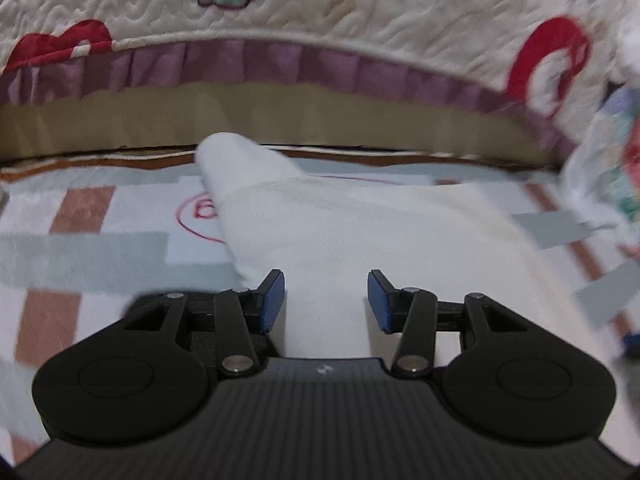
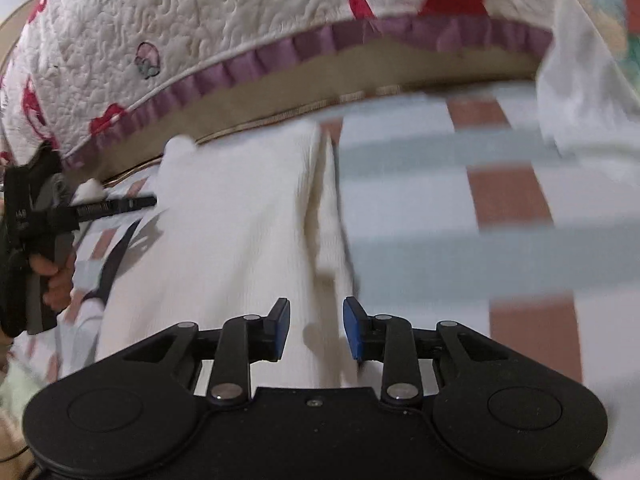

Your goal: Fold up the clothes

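White ribbed knit, the garment (image 1: 360, 224) lay spread on the striped mat (image 1: 80, 216) you were working over, one narrow end of it reaching up toward the quilt (image 1: 320, 8) with the purple frill. From your left wrist camera, the left gripper (image 1: 326, 300) sat low over the near part of the garment, its blue pads (image 1: 274, 300) standing apart with cloth showing in the gap between them; neither pad pressed on the fabric, so you held nothing there.

From your right wrist camera, the right gripper (image 2: 316, 328) hung over the garment's right-hand border, where a lengthwise fold (image 2: 324, 208) ran away from you toward the quilt. Its jaws also stood apart, the cloth lying under and between them without being pinched. Beyond that fold the mat was bare, in grey and brick-red bands.

To the left of the garment, your hand (image 2: 56, 276) gripped the other tool's handle, with its fingers reaching in at the garment's far left corner. The picture was smeared, so finer contact there I cannot tell.
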A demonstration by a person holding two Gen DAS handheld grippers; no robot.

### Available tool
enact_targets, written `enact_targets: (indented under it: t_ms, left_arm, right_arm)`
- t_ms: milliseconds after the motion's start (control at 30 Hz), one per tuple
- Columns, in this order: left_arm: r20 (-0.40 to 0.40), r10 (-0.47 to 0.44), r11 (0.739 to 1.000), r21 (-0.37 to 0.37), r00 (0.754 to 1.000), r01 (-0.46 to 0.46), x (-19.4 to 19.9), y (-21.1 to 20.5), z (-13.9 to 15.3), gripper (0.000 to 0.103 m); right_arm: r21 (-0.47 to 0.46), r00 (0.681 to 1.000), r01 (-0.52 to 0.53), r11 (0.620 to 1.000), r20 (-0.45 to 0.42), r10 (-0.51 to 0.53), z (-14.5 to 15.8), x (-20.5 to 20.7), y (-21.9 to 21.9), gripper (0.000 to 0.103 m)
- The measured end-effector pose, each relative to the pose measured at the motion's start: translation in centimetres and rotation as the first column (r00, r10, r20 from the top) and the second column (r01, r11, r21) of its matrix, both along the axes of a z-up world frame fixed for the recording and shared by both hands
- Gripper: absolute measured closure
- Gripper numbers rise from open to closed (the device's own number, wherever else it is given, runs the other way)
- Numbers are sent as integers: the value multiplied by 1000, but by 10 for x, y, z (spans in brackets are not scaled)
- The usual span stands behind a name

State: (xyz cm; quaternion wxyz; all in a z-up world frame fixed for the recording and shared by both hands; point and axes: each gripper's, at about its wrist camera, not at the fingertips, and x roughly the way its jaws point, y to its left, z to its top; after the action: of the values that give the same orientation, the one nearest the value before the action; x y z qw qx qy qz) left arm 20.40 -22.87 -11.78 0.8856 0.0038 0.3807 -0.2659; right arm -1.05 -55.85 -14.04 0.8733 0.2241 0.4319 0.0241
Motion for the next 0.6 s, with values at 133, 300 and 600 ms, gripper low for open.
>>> enact_targets:
  t_ms: [133,300,600]
  left_arm:
    - [-2,-96,995,-20,995,96,-43,-13,4,58]
    - [16,-182,979,93,983,180,-80,-30,-7,57]
    - [-16,-235,950,207,972,233,-120,-16,-13,51]
  right_arm:
    - [14,999,-31,999,-18,31,-18,-14,8,69]
    - [-175,997,-59,983,-68,47,-26,-16,15,101]
    - [-68,994,27,997,-103,-34,-27,-33,-8,71]
